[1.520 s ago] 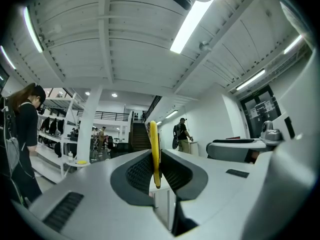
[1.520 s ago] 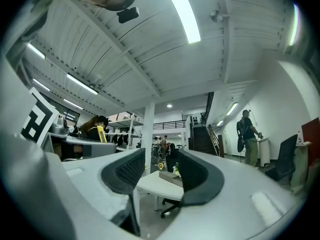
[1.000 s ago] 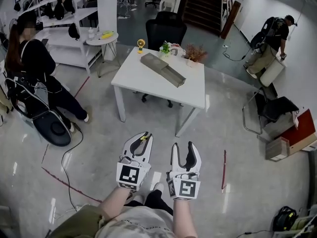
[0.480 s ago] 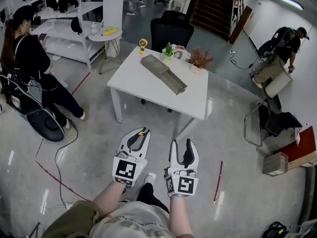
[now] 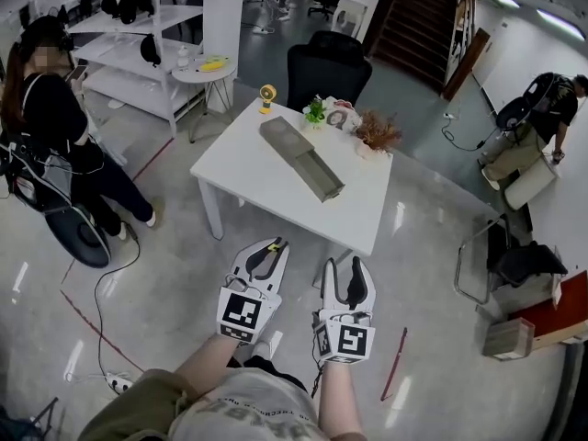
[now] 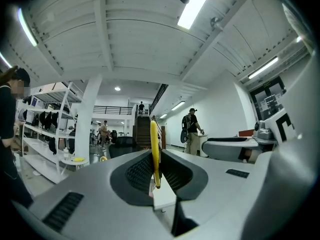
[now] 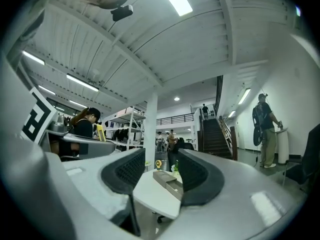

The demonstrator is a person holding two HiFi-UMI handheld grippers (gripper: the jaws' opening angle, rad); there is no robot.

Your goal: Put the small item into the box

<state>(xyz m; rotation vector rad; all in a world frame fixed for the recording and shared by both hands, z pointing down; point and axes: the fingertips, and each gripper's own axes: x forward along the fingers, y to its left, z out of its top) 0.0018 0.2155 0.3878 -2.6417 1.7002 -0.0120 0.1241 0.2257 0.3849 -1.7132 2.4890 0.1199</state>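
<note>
short of the tabletop | left gripper is pinching thin, likely light small item flatwise | fingers of right gripper are gaping, empty

The left gripper is white, with black ribbed lining inside the jaws and a black-and-white square pattern on its cube. The right gripper has the same white and black, with a different black-and-white pattern. The small item is bright yellow. The box is a dull grey-brown, darker inside its open part. The bench is plain white. On it, a little fan is yellow, one plant is green and another is rusty brown. The chair is black. The floor is glossy pale grey with thin red lines. The person's sleeve is olive.
</note>
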